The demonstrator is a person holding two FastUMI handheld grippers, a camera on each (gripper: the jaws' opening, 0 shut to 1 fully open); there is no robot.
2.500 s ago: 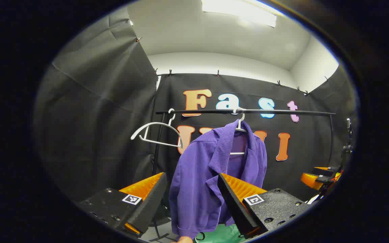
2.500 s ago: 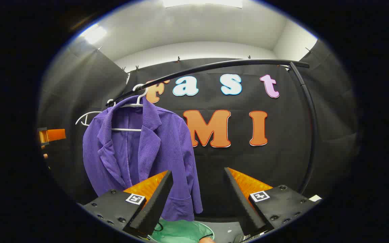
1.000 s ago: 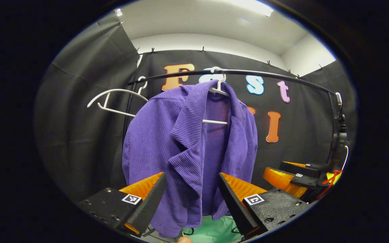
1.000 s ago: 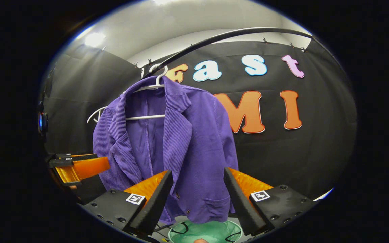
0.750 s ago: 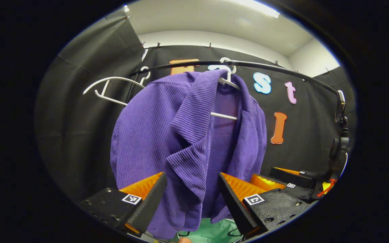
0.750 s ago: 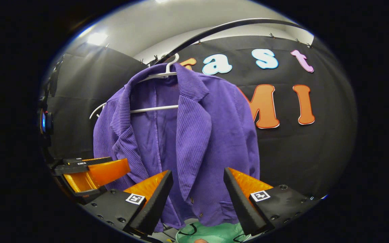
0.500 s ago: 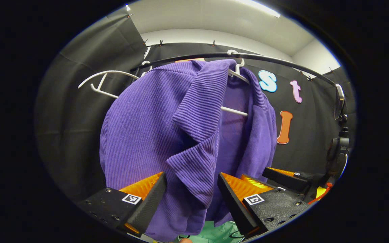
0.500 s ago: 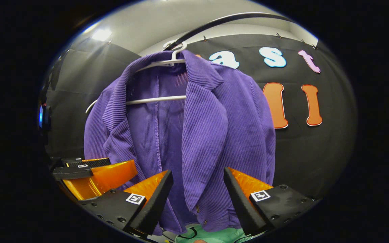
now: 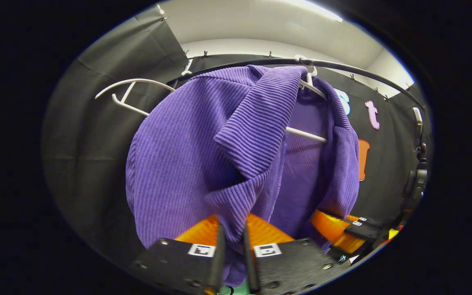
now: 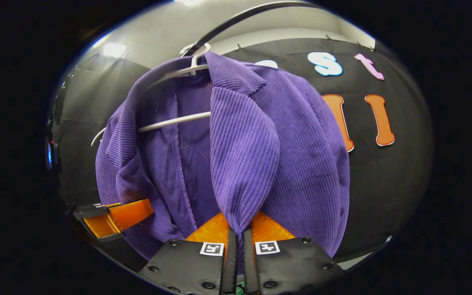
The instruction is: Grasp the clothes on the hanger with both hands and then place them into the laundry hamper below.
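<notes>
Pinching purple jacket lapels: left tongs, right tongs.

Purple ribbed jacket; white hanger; black rail.

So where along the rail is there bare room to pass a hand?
Free: the rail stretch right of the purple jacket. Crowded: around the jacket's hanger, the empty white hanger beside it, and both lapels, clamped by the left gripper and right gripper.

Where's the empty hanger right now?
In the left gripper view, the empty white hanger hangs upper left on the black rail, just left of the purple jacket.
</notes>
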